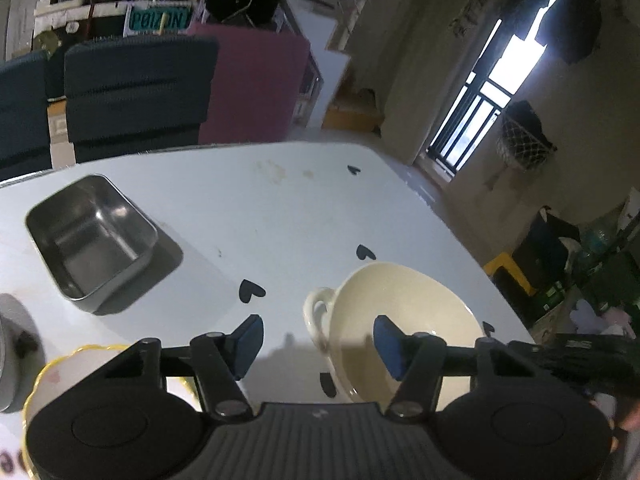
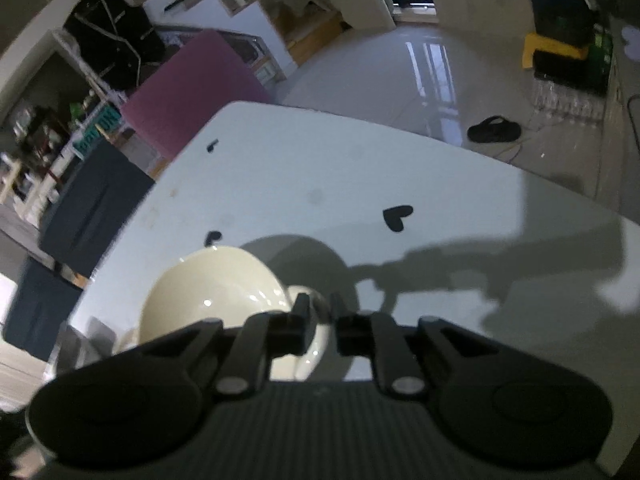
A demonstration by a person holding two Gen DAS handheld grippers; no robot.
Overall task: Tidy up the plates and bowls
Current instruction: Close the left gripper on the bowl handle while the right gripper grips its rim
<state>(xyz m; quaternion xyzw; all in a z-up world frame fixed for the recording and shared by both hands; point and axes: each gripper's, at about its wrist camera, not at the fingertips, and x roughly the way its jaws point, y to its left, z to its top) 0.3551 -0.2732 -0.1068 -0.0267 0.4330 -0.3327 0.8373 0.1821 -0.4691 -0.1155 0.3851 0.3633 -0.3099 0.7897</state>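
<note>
A cream bowl [image 1: 400,320] with loop handles is at the right of the white table [image 1: 260,208]. My left gripper [image 1: 319,342] is open. Its blue pads [image 1: 250,344] straddle the bowl's near handle [image 1: 316,314] without pressing it; the right pad hangs over the bowl's inside. In the right wrist view the same bowl [image 2: 212,292] is low at the left. My right gripper [image 2: 320,314] is shut on its other handle [image 2: 318,300], a narrow pale piece between the black fingers. A yellow-rimmed plate [image 1: 72,364] lies under the left gripper's body.
A steel rectangular tray [image 1: 90,236] stands at the table's left, with a grey round object [image 1: 10,344] at the far left edge. Black heart marks [image 1: 251,290] dot the tabletop. Dark chairs [image 1: 136,92] line the far side. The table edge [image 2: 520,168] drops to a tiled floor.
</note>
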